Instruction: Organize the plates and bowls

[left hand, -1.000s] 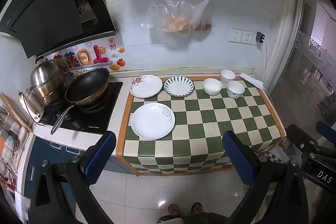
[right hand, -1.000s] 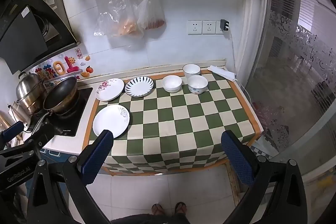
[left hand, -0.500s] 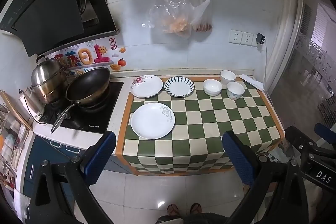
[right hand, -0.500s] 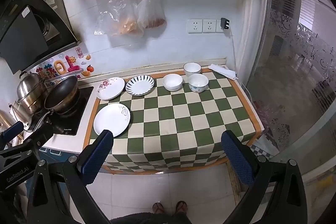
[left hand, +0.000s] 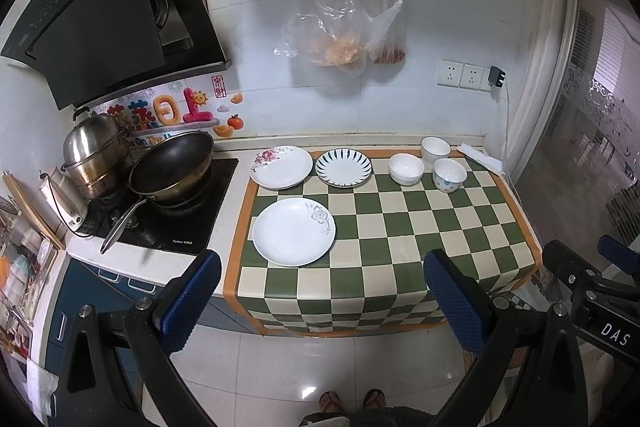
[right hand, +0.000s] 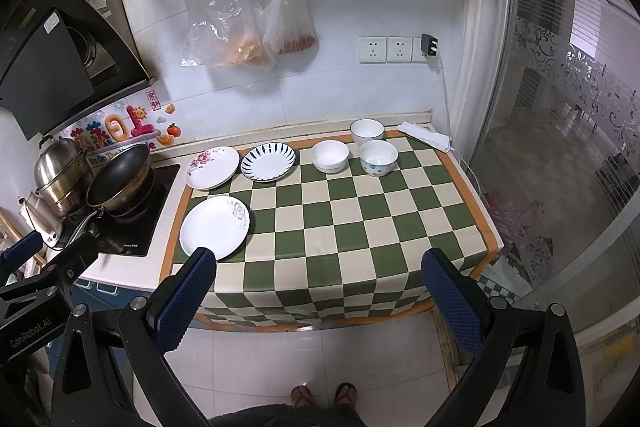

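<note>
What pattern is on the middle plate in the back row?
Dark blue radiating stripes around the rim of the striped plate, white centre; clearest in the left wrist view.

"Where do the plates sit?"
"Two plates point(left hand: 281, 167) point(left hand: 343, 167) at the counter's point(left hand: 400, 227) back left, a third point(left hand: 293, 231) in front of them."
"And the bowls?"
"Three bowls point(left hand: 406, 169) point(left hand: 435, 149) point(left hand: 449, 174) clustered back right; stove point(left hand: 176, 219) left of all."

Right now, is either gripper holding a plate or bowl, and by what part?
Nothing is held. The left gripper and right gripper are both open and empty, back from the counter.
</note>
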Motion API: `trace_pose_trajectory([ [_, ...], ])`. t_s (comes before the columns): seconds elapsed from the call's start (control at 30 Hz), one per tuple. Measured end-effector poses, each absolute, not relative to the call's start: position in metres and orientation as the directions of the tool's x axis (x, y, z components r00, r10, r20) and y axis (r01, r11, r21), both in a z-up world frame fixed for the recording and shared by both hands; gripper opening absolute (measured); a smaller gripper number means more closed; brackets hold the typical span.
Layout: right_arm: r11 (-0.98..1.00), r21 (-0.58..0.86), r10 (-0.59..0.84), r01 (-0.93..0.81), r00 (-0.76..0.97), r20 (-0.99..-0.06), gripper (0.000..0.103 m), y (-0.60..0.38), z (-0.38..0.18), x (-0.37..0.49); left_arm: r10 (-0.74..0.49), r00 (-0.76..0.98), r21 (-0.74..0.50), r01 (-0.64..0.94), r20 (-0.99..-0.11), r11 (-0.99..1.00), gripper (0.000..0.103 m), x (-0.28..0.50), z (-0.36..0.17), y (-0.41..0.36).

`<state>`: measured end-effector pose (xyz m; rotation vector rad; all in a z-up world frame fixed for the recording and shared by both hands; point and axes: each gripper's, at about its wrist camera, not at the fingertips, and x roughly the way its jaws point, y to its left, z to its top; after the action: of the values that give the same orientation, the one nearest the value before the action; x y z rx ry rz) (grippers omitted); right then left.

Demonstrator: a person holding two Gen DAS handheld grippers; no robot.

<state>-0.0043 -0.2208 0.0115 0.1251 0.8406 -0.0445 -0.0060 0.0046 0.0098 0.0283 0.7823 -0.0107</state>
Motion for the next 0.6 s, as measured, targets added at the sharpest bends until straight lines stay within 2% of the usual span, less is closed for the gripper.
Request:
trace_pose_trajectory([
  [0.6,0.992,0.085,-0.001,0.096,0.667,-0.745,0.103,-0.2222,0.0156,-0.0075,0.000,0.701,0.024,0.024,-0.714,0.999,0.103,-0.0097,0.0137,0.0076],
])
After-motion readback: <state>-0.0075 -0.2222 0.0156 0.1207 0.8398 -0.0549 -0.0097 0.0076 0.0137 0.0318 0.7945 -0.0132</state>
